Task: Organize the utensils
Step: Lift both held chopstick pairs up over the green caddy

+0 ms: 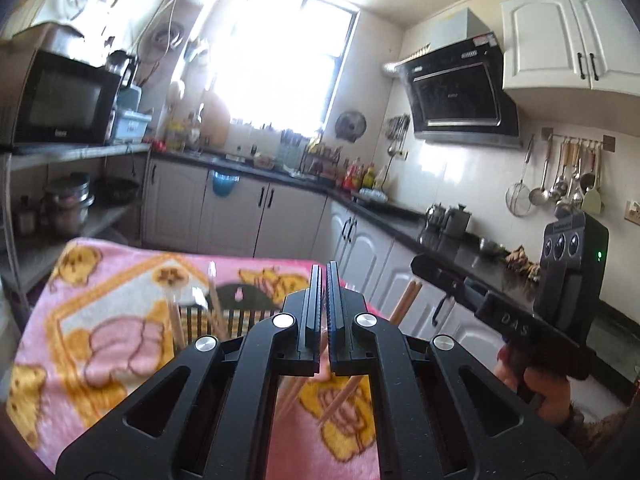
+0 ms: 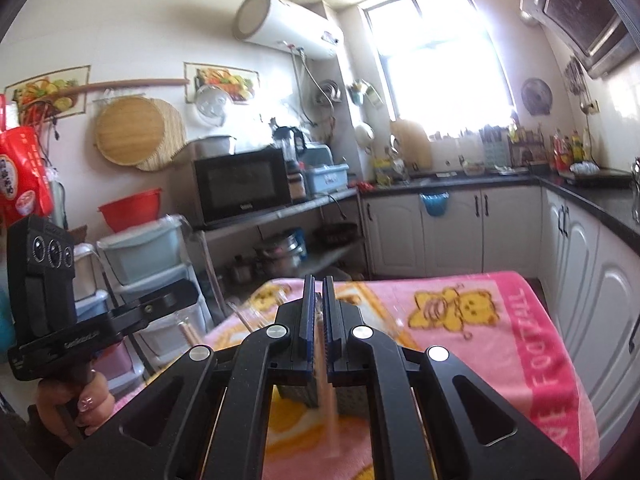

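Fuzzy pink towel (image 2: 500, 320), slim wooden chopsticks (image 1: 406, 300)

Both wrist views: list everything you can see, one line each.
blanket: one, pink with yellow bears, covering the table
utensil holder: one, dark, slatted, on the blanket
chopsticks: count unclear (blurred), pale wood, some upright in the utensil holder, some in each gripper
microwave: one, black, on a shelf
range hood: one, black, on the wall
ladles: several, metal, hanging from a wall rail
water heater: one, white, high on the wall
left gripper: black, shut on chopsticks
right gripper: black, shut on chopsticks
left hand: on its gripper's handle
right hand: on its gripper's handle
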`<action>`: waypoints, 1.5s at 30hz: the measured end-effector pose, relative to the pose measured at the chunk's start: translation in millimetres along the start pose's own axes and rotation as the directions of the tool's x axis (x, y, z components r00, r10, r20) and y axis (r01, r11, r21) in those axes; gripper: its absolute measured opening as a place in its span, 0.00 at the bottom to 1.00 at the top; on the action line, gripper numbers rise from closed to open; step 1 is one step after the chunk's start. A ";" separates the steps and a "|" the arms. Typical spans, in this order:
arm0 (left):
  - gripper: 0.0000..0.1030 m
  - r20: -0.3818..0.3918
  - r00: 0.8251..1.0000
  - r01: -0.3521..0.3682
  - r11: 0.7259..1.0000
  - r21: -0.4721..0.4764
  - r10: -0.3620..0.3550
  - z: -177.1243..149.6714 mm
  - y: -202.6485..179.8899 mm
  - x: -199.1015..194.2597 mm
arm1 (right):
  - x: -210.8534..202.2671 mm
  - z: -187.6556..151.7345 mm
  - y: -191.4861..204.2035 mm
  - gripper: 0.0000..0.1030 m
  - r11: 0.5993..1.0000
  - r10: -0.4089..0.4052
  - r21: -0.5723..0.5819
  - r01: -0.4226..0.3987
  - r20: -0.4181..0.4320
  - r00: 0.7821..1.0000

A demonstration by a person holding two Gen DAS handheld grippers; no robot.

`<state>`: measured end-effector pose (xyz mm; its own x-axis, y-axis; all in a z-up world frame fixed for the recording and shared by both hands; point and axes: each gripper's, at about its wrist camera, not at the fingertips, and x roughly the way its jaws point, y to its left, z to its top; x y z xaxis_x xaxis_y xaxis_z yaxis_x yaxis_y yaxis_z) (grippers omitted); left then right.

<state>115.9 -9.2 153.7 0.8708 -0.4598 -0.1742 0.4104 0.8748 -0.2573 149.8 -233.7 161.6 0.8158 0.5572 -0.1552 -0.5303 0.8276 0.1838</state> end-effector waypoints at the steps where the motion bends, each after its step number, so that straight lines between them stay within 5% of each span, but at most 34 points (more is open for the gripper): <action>1: 0.01 0.008 1.000 0.002 1.000 0.002 -0.002 3.2 0.0 -0.2 | -1.4 4.2 2.9 0.04 1.000 0.008 -0.006 -0.008 0.015 1.000; 23: 0.01 0.191 0.981 -0.004 0.992 0.122 -0.020 89.6 -29.7 2.4 | -14.0 70.8 18.2 0.04 0.996 0.050 -0.081 -0.034 0.204 0.978; 35: 0.01 0.166 0.986 -0.011 0.991 0.134 -0.011 117.2 -25.2 32.9 | 10.8 110.1 20.2 0.04 0.992 0.038 -0.128 -0.006 0.246 0.969; 45: 0.01 0.146 0.989 -0.051 0.994 0.094 0.037 118.8 -3.3 73.3 | 51.7 109.2 6.0 0.04 0.990 0.003 -0.141 0.031 0.236 0.972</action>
<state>210.6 -27.7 254.7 0.9157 -0.3997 -0.0425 0.3889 0.9078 -0.1570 214.0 -207.3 260.6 0.8454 0.5283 0.0785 -0.5322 0.8457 0.0403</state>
